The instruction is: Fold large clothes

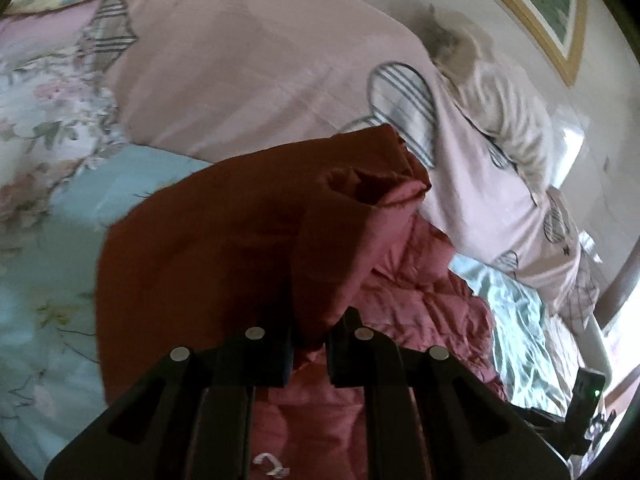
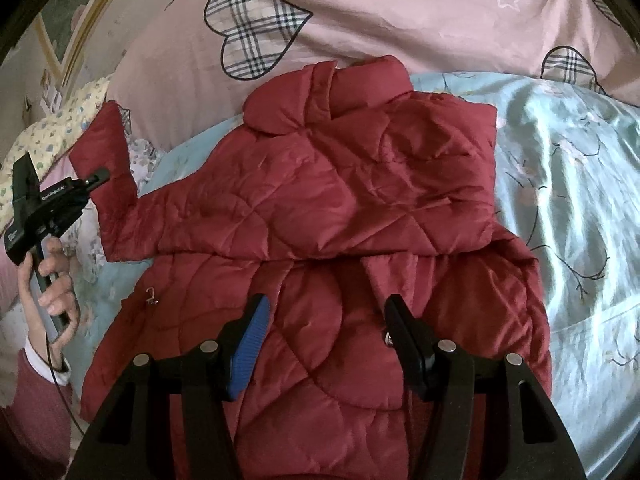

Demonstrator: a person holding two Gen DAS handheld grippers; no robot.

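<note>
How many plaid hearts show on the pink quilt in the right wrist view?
2: one large plaid heart upper left above the red jacket, one partly hidden at the right. More may be covered.

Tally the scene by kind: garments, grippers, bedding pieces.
Garments: 1, red quilted jacket
Grippers: 2, left gripper, right gripper
Bedding pieces: 2, pink duvet, blue floral sheet
Total: 5

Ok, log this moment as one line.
task: fold jacket | left gripper: shut on sleeve, lifted | right gripper: open above hem | bed
</note>
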